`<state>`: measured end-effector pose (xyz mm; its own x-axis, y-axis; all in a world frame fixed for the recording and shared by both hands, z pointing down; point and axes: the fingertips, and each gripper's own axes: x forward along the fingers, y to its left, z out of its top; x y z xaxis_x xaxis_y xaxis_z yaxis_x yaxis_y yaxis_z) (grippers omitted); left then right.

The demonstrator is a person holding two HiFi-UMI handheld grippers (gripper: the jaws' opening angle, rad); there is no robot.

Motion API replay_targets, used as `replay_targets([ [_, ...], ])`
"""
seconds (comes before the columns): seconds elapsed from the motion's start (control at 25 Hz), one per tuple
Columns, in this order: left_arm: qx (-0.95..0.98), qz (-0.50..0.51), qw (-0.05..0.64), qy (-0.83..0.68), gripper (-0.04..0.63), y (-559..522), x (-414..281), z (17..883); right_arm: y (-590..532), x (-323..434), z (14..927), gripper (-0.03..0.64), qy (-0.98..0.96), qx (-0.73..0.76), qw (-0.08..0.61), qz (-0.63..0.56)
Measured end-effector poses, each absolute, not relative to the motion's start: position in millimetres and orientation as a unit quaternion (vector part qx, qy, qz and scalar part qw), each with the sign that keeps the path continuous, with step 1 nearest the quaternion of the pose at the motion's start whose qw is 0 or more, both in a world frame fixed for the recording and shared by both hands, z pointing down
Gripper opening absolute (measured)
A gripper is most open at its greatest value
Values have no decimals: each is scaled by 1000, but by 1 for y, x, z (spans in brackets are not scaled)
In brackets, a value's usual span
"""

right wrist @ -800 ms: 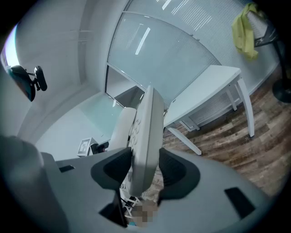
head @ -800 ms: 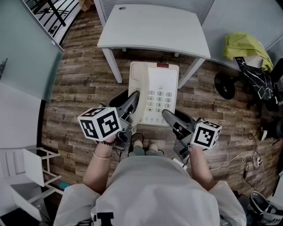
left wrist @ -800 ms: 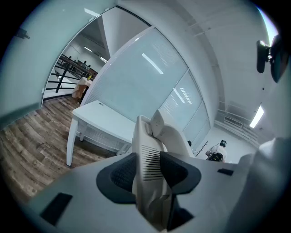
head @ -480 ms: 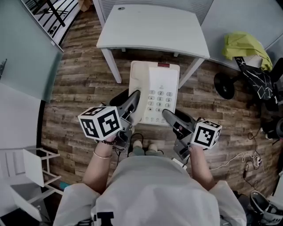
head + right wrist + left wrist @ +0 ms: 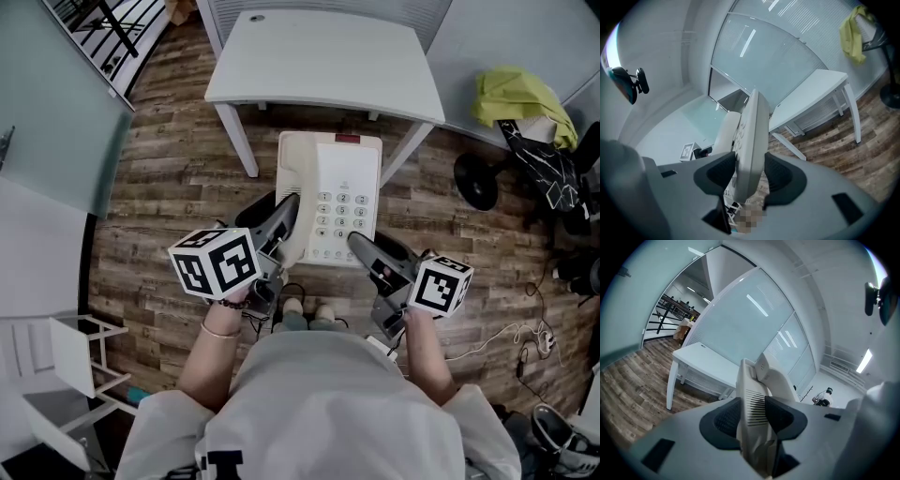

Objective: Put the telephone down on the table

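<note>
Jaws of the left gripper [image 5: 754, 414] clamp the left edge of the telephone [image 5: 342, 187]; the right gripper [image 5: 750, 174] clamps its right edge. It hangs just short of the counter [image 5: 319, 56], off its near side, barely shifted since earlier.

Bare white table [image 5: 319, 56] ahead — open floor [image 5: 178, 169] alongside

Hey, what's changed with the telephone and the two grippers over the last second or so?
Hardly anything. The telephone, the left gripper and the right gripper have drifted a touch to the right in the head view. Nothing was taken hold of or let go: each gripper stays clamped on the telephone's near edge, and it is still held in the air short of the white table.
</note>
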<state>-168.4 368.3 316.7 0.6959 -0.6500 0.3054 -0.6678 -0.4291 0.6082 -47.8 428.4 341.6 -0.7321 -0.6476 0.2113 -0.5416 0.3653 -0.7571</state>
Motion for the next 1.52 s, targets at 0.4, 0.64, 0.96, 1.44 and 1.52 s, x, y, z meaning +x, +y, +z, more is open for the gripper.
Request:
replay_targets([
  [0.4,850,18,359,-386,163,365,-183,315,427,-64,344,206,821,-364,67,-434],
  [0.64,855,27,354,-378,161,357,-201,317,422,-83,348,206,817,-371,79,-435],
  [0.96,857,39,357,-370,161,348,-202,327,416,-87,359,206,808,-378,84,-444],
  [1.44,862,27,343,-373,161,263,-165,322,328,-49,355,206,817,-374,82,-431],
  [1.52,861,22,342,-376,161,241,-153,321,305,-37,354,206,821,-371,80,-427],
])
